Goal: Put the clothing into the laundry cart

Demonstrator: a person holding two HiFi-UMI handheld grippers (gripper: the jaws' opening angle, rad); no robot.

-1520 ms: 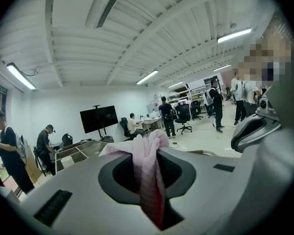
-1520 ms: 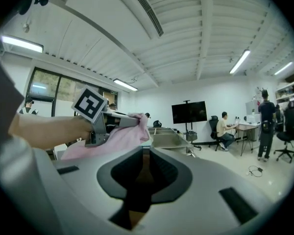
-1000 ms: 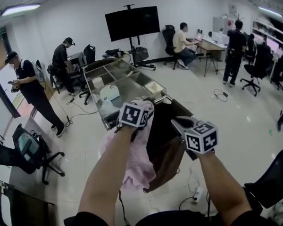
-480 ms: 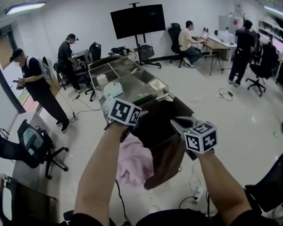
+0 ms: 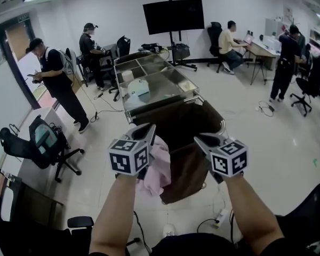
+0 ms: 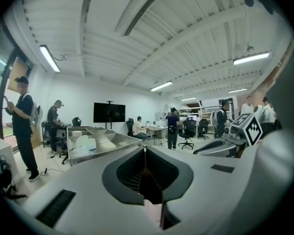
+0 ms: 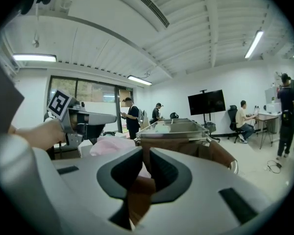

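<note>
The laundry cart [image 5: 191, 170] is a brown fabric bag on a frame right in front of me, and it also shows in the right gripper view [image 7: 219, 153]. A pink garment [image 5: 159, 170] hangs over its near left rim, bunched up in the right gripper view [image 7: 110, 145]. My left gripper [image 5: 149, 130] hovers just above that garment. Its jaws are closing and meet at the tips [image 6: 144, 152] with no cloth pressed between the pads. My right gripper [image 5: 200, 138] is at the cart's near rim, shut on a fold of the brown fabric [image 7: 139, 192].
A steel compartment trolley [image 5: 173, 89] stands right behind the cart. Office chairs [image 5: 40, 145] and standing people [image 5: 56, 79] are to the left. A TV on a stand [image 5: 173, 16] is at the back. Cables and a power strip [image 5: 222, 217] lie on the floor by my feet.
The pink garment has come off my left gripper and slid down onto the cart's rim. The left gripper has drawn back toward me and its jaws have closed. The right gripper stayed put.
</note>
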